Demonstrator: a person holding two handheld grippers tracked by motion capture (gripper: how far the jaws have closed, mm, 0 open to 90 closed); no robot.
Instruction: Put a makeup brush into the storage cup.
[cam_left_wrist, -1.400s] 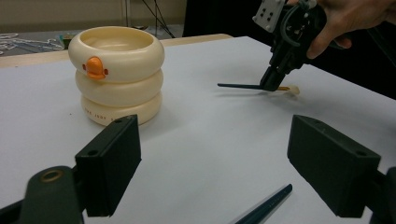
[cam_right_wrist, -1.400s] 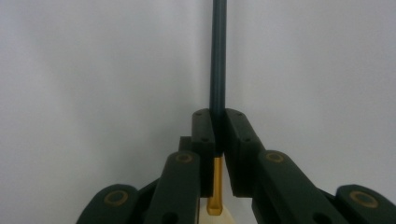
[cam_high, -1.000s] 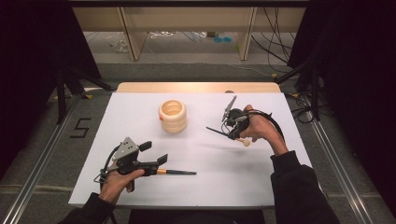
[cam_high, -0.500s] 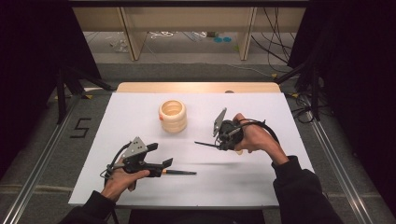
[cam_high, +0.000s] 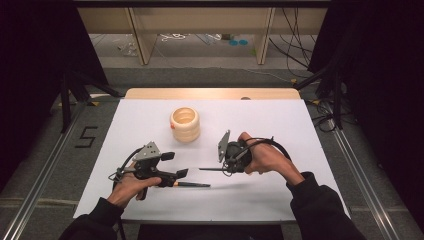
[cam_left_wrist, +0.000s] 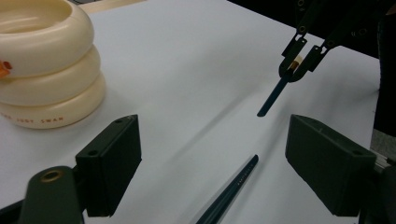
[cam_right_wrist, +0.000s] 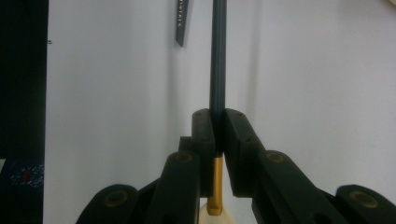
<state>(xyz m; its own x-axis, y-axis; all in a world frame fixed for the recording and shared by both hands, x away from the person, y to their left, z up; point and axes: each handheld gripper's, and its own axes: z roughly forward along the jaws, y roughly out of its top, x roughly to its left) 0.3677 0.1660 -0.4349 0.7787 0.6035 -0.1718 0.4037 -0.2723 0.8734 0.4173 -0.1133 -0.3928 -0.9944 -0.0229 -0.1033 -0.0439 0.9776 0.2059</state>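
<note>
- The right tongs (cam_right_wrist: 218, 135) are clamped on a dark pencil (cam_right_wrist: 217, 56) near its gold-banded end; the shaft juts out past the pads, its free end held above the tabletop (cam_high: 300, 130).
- In the high view the right tongs (cam_high: 220, 169) lie level and point toward the left tongs (cam_high: 181, 176).
- The left tongs (cam_left_wrist: 212, 163) stand wide apart, pads touching nothing; a second pencil (cam_left_wrist: 231, 191) lies flat on the tabletop between them.
- In the high view that second pencil (cam_high: 192, 184) lies just beside the left tongs, its free end toward the right hand (cam_high: 262, 160).
- From the left gripper view, the held pencil (cam_left_wrist: 275, 95) hangs tilted in the right tongs (cam_left_wrist: 299, 58), apart from the lying one.
- The tabletop is white, with a wooden strip along its far edge; dark curtains flank it, and shelving and cables stand behind.
- Count: two pencils, one cream ringed pot (cam_high: 185, 124) well behind the tongs.
</note>
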